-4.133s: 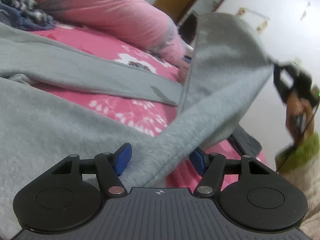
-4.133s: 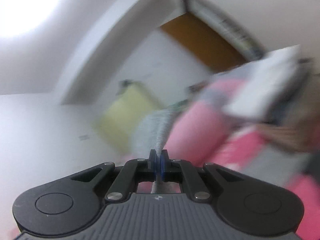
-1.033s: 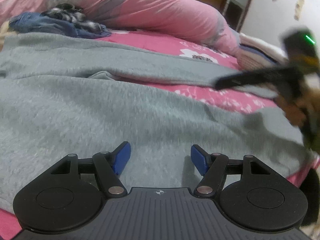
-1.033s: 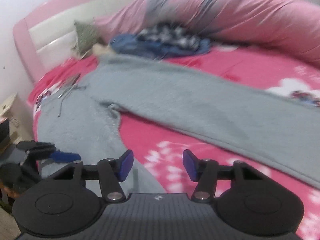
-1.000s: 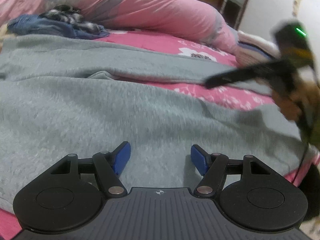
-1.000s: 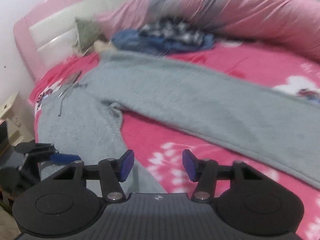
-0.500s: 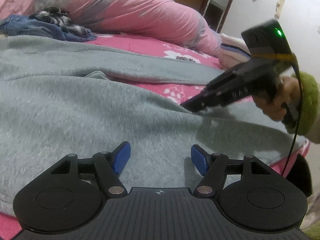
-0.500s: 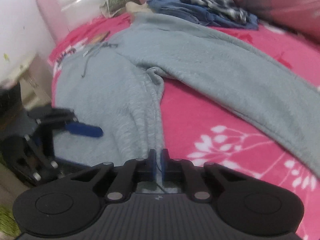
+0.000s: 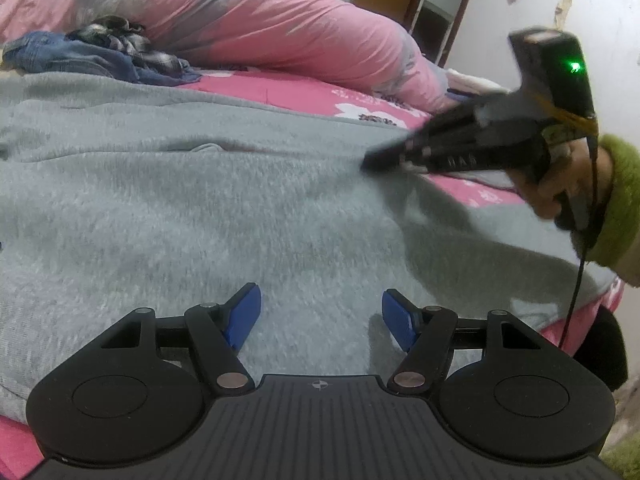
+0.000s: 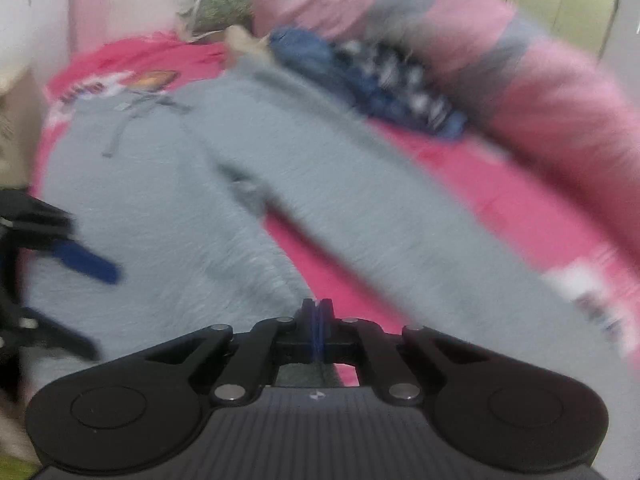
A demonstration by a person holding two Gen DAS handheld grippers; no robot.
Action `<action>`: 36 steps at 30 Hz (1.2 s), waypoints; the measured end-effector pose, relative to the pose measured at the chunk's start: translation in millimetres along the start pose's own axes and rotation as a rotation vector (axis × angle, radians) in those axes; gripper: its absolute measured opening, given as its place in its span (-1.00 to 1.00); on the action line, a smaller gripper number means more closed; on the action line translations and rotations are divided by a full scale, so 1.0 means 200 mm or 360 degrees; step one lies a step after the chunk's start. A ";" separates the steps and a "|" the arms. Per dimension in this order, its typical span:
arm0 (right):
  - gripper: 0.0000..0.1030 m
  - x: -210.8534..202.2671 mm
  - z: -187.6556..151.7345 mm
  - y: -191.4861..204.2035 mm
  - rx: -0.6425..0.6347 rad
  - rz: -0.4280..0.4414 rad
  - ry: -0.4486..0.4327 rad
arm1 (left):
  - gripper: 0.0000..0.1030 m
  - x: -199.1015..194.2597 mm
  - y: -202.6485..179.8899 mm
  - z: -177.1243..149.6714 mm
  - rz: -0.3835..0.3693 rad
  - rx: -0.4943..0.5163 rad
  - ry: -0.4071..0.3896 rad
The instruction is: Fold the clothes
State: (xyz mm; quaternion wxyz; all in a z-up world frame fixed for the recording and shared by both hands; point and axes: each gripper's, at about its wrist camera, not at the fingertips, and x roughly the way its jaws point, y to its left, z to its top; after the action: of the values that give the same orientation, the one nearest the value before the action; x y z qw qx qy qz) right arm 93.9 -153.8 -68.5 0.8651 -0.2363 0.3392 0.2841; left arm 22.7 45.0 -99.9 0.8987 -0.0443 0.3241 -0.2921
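Note:
Grey fleece trousers lie spread over the pink bed, waist and drawstring toward the headboard. My left gripper hovers open just above the near leg, nothing between its blue pads. My right gripper is shut on the inner edge of that near leg, where the grey cloth runs under its pads. In the left wrist view the right gripper comes in from the right, held by a hand in a green sleeve, and the cloth rises slightly at its tip. The left gripper's blue pad shows at the left edge.
A rolled pink and grey duvet lies along the far side of the bed. A heap of blue and checked clothes sits by the trousers' far leg. Bare pink sheet shows between and beyond the legs. A green cushion leans on the headboard.
My right gripper shut and swung in to the near leg's inner edge, closing on the cloth. The left gripper stayed open in the same spot.

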 end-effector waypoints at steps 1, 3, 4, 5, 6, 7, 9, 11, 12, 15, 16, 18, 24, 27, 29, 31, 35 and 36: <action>-0.99 -0.02 0.01 0.02 -0.0057 -0.0077 -0.0032 | 0.32 0.00 -0.01 0.00 0.0007 0.0014 0.0002; -0.99 0.06 -0.04 0.05 -0.0097 -0.0131 -0.0002 | 0.32 0.01 -0.01 0.00 0.0018 0.0033 0.0010; -0.99 0.12 -0.07 0.07 -0.0136 -0.0217 0.0007 | 0.32 0.01 -0.01 0.00 0.0021 0.0037 0.0013; -1.00 0.17 -0.10 0.09 -0.0175 -0.0307 0.0016 | 0.32 0.01 -0.01 0.00 0.0024 0.0038 0.0014; -0.99 0.23 -0.13 0.11 -0.0215 -0.0397 0.0025 | 0.32 0.01 -0.02 -0.01 0.0028 0.0039 0.0016; -0.99 0.23 -0.14 0.10 -0.0173 -0.0459 0.0015 | 0.32 0.01 -0.02 0.00 0.0034 0.0042 0.0017; -0.98 0.17 -0.16 0.05 -0.0021 -0.0514 -0.0029 | 0.32 0.01 -0.03 0.00 0.0051 0.0060 0.0027; -0.96 0.03 -0.18 -0.02 0.0195 -0.0498 -0.0097 | 0.33 0.01 -0.04 0.00 0.0064 0.0072 0.0042; -0.95 -0.06 -0.21 -0.06 0.0276 -0.0498 -0.0125 | 0.33 0.01 -0.04 0.01 0.0067 0.0073 0.0051; -0.83 -0.29 -0.36 -0.21 0.0398 -0.0637 -0.0110 | 0.34 0.01 -0.04 0.03 0.0077 0.0057 0.0073; -0.60 -0.35 -0.43 -0.27 0.0416 -0.0679 -0.0066 | 0.34 0.01 -0.04 0.04 0.0082 0.0049 0.0078; -0.38 -0.47 -0.54 -0.34 0.0447 -0.0743 0.0014 | 0.34 0.01 -0.06 0.05 0.0105 0.0051 0.0083; -0.23 -0.57 -0.68 -0.39 0.0374 -0.0506 0.0010 | 0.34 0.03 -0.15 0.12 0.0127 0.0117 0.0071; -0.20 -0.50 -0.63 -0.42 0.0263 -0.0318 -0.0006 | 0.34 0.08 -0.22 0.17 0.0104 0.0183 0.0057; -0.20 -0.44 -0.60 -0.46 0.0207 -0.0169 0.0014 | 0.34 0.13 -0.27 0.19 0.0080 0.0236 0.0027; -0.20 -0.39 -0.58 -0.48 0.0204 -0.0021 0.0081 | 0.34 0.19 -0.34 0.22 0.0051 0.0292 -0.0014; -0.20 -0.29 -0.56 -0.50 0.0182 0.0150 0.0233 | 0.34 0.37 -0.46 0.28 -0.0045 0.0373 -0.0010; -0.21 -0.29 -0.55 -0.49 0.0171 0.0146 0.0249 | 0.34 0.42 -0.49 0.30 -0.0049 0.0390 0.0022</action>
State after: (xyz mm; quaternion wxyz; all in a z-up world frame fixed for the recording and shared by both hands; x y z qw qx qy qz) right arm 72.4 -310.1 -78.0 0.8335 -0.1951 0.4309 0.2855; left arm 62.4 -89.0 -74.1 0.8905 0.0630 0.2916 -0.3435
